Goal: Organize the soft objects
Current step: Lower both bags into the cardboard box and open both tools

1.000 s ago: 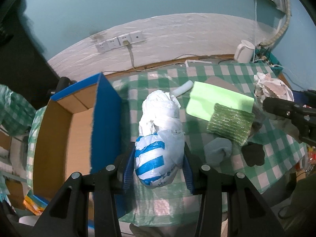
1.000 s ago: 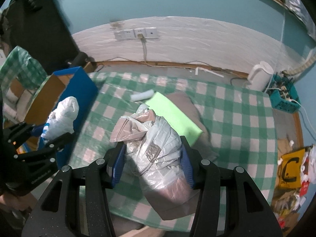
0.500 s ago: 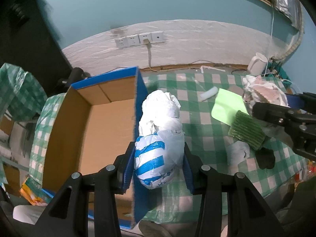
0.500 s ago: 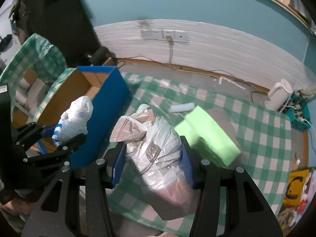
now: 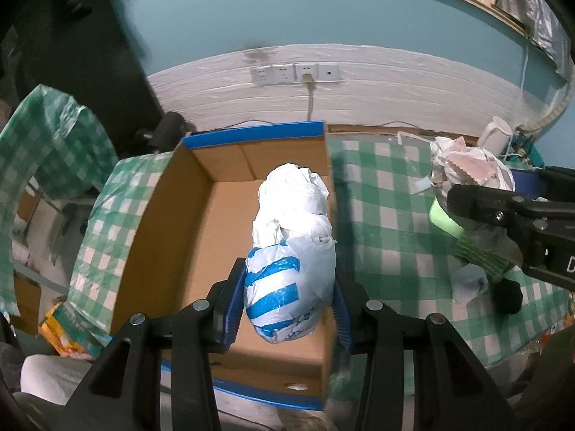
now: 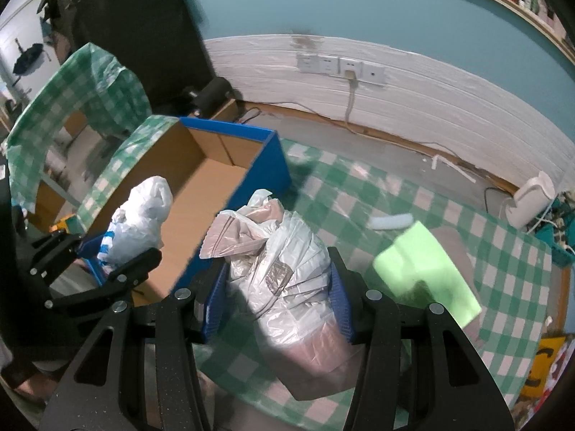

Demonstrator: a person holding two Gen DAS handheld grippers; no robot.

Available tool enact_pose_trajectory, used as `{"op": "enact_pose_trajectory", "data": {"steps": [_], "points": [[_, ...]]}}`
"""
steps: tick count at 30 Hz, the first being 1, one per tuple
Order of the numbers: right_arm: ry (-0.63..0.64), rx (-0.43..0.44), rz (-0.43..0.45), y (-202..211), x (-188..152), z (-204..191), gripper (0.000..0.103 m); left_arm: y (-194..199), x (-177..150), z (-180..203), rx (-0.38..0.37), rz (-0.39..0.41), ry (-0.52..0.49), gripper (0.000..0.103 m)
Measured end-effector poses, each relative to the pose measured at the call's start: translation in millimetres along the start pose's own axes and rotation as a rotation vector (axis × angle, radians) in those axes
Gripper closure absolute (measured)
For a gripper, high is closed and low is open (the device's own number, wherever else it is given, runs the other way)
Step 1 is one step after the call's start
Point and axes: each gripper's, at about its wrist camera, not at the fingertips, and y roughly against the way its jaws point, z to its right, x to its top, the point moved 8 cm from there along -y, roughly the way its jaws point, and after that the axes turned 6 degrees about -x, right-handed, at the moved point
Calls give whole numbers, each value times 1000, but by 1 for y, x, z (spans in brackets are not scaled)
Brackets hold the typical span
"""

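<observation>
White bag w/ blue stripes (image 5: 287, 273) is pinched between the left gripper's (image 5: 290, 292) blue pads, held in the air over the open cardboard box (image 5: 172, 237); its knotted top points toward the box's far wall. From the right wrist view the same bag (image 6: 138, 221) and left gripper (image 6: 104, 264) sit above the box's near-left part.

Clear crumpled bag w/ pinkish contents (image 6: 287, 280) is clamped by the right gripper (image 6: 280, 298), pads pressed into both sides, bulging out above and below. It hangs just right of the box's blue outer wall (image 6: 251, 183), over the checked cloth. In the left wrist view the right gripper's finger (image 5: 510, 212) crosses in front of that bag (image 5: 467, 165).

Box stands at the left end of the desk (image 6: 503, 287), which wears a green-white check cloth. On the cloth: light green sponge (image 6: 424, 273), small white roll (image 6: 391, 221) near it, dark green scourer (image 5: 481, 255), grey-blue cloth lump (image 5: 470, 283), black lump (image 5: 506, 296). White kettle (image 6: 532, 201) at far right by the wall; socket strip (image 6: 341, 64) on the white panel.
</observation>
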Motion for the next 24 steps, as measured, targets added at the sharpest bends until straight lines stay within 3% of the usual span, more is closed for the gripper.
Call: {"op": "enact_pose_trajectory", "data": {"steps": [24], "points": [[147,107,-61,-60,38,-117,52,-28,-26,-108,104,-71,166,59]]}}
